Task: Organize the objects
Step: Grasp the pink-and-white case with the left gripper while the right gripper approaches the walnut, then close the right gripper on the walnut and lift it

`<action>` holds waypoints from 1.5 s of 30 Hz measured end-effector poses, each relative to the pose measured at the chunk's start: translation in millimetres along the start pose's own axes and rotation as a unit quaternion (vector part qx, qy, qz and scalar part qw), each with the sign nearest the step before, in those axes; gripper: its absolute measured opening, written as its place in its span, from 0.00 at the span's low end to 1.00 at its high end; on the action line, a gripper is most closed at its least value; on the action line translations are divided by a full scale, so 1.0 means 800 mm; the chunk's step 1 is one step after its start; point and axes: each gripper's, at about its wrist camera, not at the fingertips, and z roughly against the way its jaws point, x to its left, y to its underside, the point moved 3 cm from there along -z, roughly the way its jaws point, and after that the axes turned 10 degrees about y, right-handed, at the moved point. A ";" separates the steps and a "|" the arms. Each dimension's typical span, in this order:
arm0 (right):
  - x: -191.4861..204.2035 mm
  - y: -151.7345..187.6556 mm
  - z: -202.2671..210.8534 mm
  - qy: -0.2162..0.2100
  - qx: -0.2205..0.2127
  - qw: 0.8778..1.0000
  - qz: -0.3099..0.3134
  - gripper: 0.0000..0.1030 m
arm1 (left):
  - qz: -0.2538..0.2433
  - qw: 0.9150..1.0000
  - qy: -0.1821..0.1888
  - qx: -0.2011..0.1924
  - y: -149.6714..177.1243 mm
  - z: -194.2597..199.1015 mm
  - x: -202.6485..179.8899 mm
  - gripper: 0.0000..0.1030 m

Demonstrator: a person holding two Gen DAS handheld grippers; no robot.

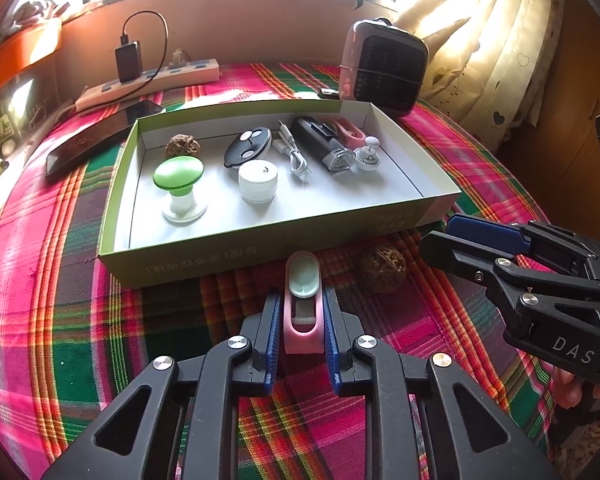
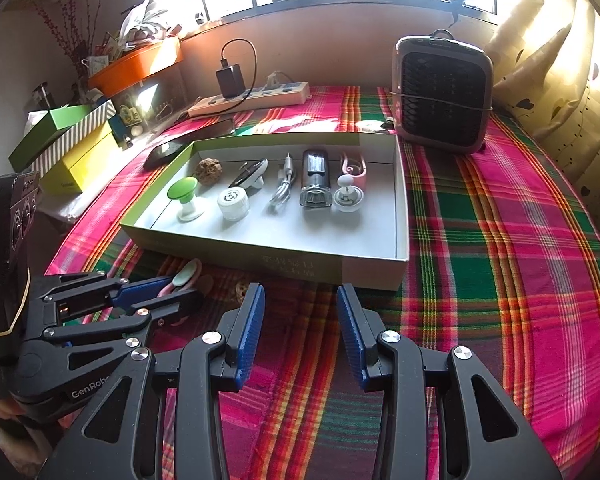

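So my left gripper (image 1: 302, 320) has its blue pads clamped on the pink clip thing with the mint-green pad on top (image 1: 302, 304), which sits on the plaid cloth right ahead of the fingers, just short of the near wall of the green cardboard box (image 1: 236, 254). My right gripper (image 2: 300, 332) is parked with its jaws apart, nothing between them, only bare tablecloth (image 2: 500, 280) in front.

Progress-wise I'd say we're mostly there. Already inside the box, beyond the left gripper: a green-topped suction knob (image 1: 179, 190), a walnut (image 1: 183, 147) behind it, a black key fob (image 1: 247, 147), a small white jar (image 1: 258, 181), a coiled white cable (image 1: 296, 156), a dark cylindrical gadget with a clear end (image 1: 324, 144), another pink clip (image 1: 350, 130) and a little white knob piece (image 1: 367, 156).

What's left, as far as I can tell: the pink clip I'm holding, plus a second walnut (image 1: 383, 269) lying on the cloth just right of the left gripper's tips, close to the box wall. The heater (image 2: 444, 94), power strip (image 2: 252, 98) and phone (image 2: 188, 142) behind the box look like they aren't part of it, but that's my guess.
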 end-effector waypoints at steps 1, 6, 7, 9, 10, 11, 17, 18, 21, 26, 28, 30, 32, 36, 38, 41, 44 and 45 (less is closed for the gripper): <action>0.003 0.001 -0.001 -0.003 0.001 1.000 0.002 0.38 | 0.001 1.000 -0.003 0.000 0.001 0.001 0.001 0.17; 0.017 0.003 -0.005 -0.014 0.006 1.000 0.014 0.42 | 0.008 1.000 -0.007 -0.003 0.006 0.007 0.008 0.15; 0.020 0.003 -0.006 -0.014 0.007 1.000 0.017 0.42 | 0.009 1.000 -0.009 -0.004 0.007 0.008 0.009 0.15; 0.024 0.004 -0.009 -0.015 0.009 1.000 0.023 0.42 | 0.011 1.000 -0.010 -0.005 0.010 0.010 0.012 0.15; 0.026 0.005 -0.011 -0.014 0.012 1.000 0.025 0.42 | 0.013 1.000 -0.010 -0.006 0.011 0.012 0.013 0.15; 0.028 0.005 -0.013 -0.014 0.013 0.999 0.027 0.42 | 0.015 1.000 -0.011 -0.006 0.011 0.013 0.014 0.15; 0.036 0.007 -0.024 -0.007 0.024 0.999 0.038 0.42 | 0.021 1.000 -0.008 -0.010 0.012 0.014 0.019 0.16; 0.036 0.007 -0.027 -0.006 0.026 0.999 0.040 0.42 | 0.021 1.000 -0.008 -0.010 0.011 0.014 0.019 0.16; 0.038 0.007 -0.031 -0.001 0.030 0.999 0.044 0.42 | 0.022 1.000 -0.006 -0.012 0.011 0.013 0.020 0.16; 0.041 0.006 -0.034 0.016 0.025 0.998 0.061 0.42 | 0.024 1.000 -0.003 -0.013 0.009 0.013 0.021 0.16; 0.043 0.006 -0.035 0.024 0.022 0.997 0.067 0.42 | 0.020 1.000 -0.004 -0.013 0.009 0.012 0.019 0.17; 0.045 0.006 -0.035 0.028 0.020 0.997 0.071 0.42 | 0.017 1.000 -0.007 -0.014 0.009 0.012 0.018 0.18; 0.045 0.006 -0.035 0.028 0.020 0.997 0.070 0.42 | 0.013 1.000 -0.009 -0.015 0.009 0.012 0.017 0.18; 0.045 0.007 -0.035 0.028 0.020 0.997 0.070 0.42 | 0.008 1.000 -0.013 -0.017 0.010 0.011 0.016 0.18; 0.044 0.007 -0.035 0.028 0.020 0.997 0.070 0.42 | 0.011 1.000 -0.011 -0.018 0.009 0.011 0.017 0.18; 0.044 0.006 -0.035 0.028 0.019 0.997 0.069 0.35 | 0.010 1.000 -0.012 -0.018 0.010 0.011 0.017 0.18; 0.043 0.007 -0.035 0.026 0.020 0.997 0.068 0.29 | 0.007 1.000 -0.014 -0.018 0.009 0.011 0.016 0.18; 0.043 0.007 -0.035 0.026 0.020 0.997 0.068 0.29 | 0.007 1.000 -0.014 -0.018 0.009 0.012 0.016 0.18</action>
